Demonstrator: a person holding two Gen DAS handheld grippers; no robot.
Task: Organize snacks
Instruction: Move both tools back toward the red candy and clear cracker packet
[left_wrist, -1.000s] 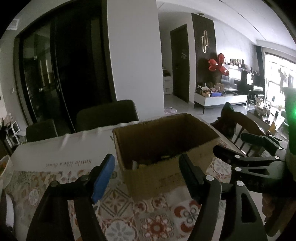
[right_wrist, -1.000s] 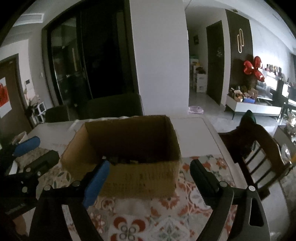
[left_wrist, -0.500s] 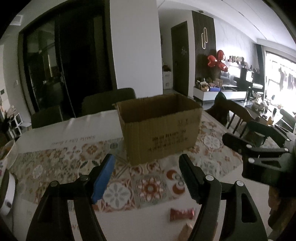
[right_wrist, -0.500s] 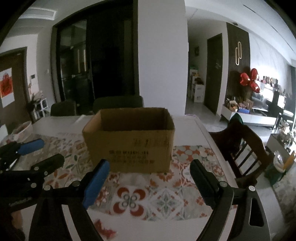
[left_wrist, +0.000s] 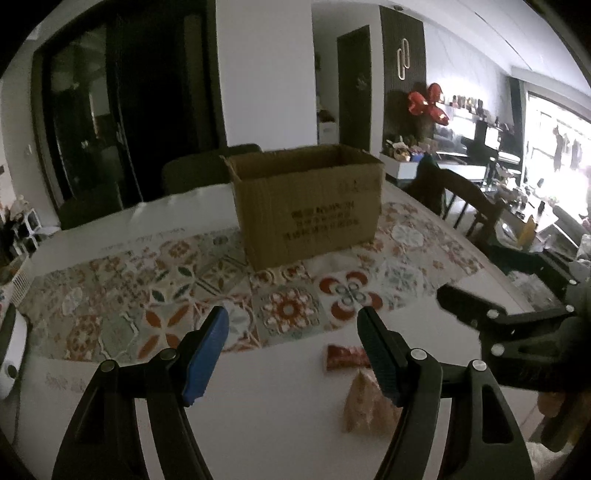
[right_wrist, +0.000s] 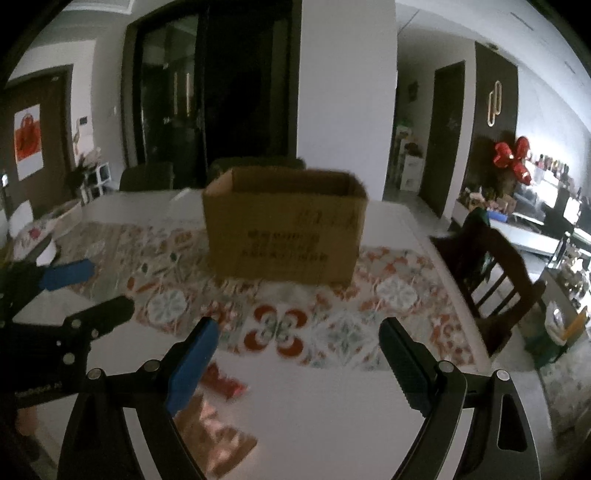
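The cardboard box (left_wrist: 306, 206) hides its contents. Nearer than it, a red snack packet (left_wrist: 345, 356) and tan snack bag (left_wrist: 364, 406) lie partly behind the gaping, empty left gripper (left_wrist: 293, 350). The right gripper (right_wrist: 301, 358) gapes too; that view is blurred.

Open brown cardboard box (left_wrist: 308, 206) upright on the patterned cloth toward the far side of the bench, with a small red snack packet (left_wrist: 345, 357) and a tan snack bag (left_wrist: 364, 406) lying flat, just beside each other, on the bare near edge.
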